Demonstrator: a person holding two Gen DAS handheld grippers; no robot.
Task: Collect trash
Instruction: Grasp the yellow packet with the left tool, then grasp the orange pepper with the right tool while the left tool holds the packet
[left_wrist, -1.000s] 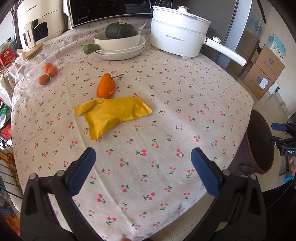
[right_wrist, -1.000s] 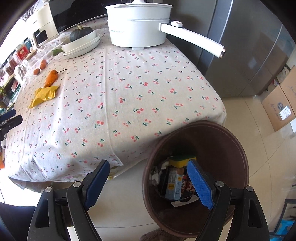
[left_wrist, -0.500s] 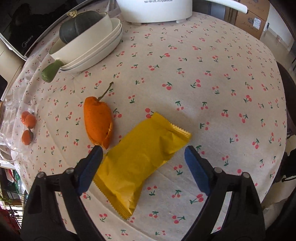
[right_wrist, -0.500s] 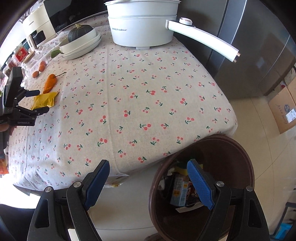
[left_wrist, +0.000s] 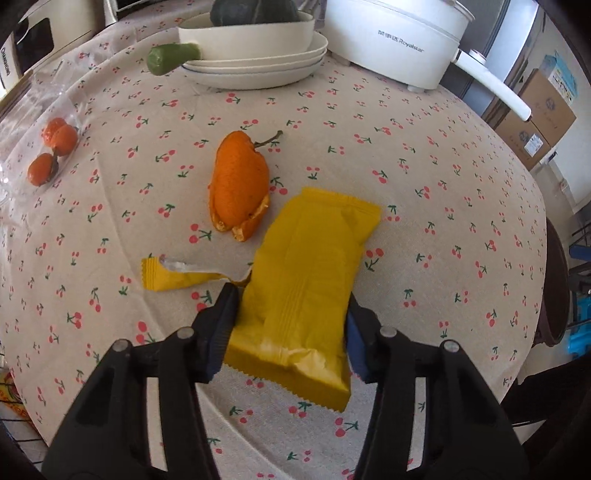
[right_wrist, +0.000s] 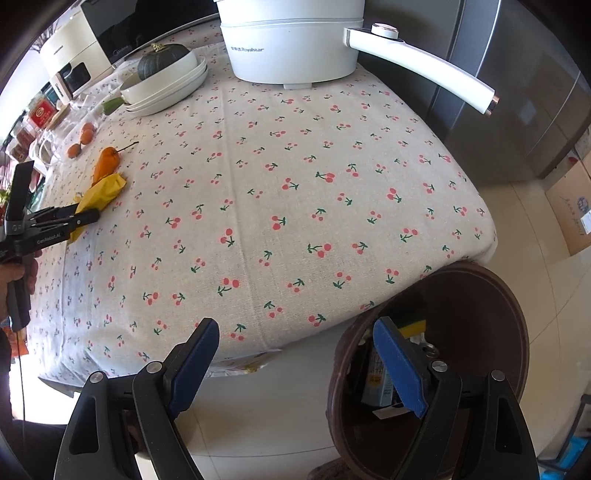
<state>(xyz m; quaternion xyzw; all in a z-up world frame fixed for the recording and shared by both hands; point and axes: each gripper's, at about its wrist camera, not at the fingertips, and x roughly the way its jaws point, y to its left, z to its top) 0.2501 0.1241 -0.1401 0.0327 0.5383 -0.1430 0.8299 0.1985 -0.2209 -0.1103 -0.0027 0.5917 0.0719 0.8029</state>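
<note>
Our left gripper (left_wrist: 290, 325) pinches the crinkled yellow foil wrapper (left_wrist: 306, 280) between its fingers. Our right gripper (right_wrist: 295, 363) hangs wide open, empty, brown round bin (right_wrist: 476, 295) ahead-right. We should lift gently, clear of the orange peel (left_wrist: 238, 184) beyond.

The left gripper's fingers (left_wrist: 221, 332) cover both side edges of the yellow wrapper (left_wrist: 310, 280). The bin (right_wrist: 480, 295) is cut off below; its contents are unreadable behind a finger.
</note>
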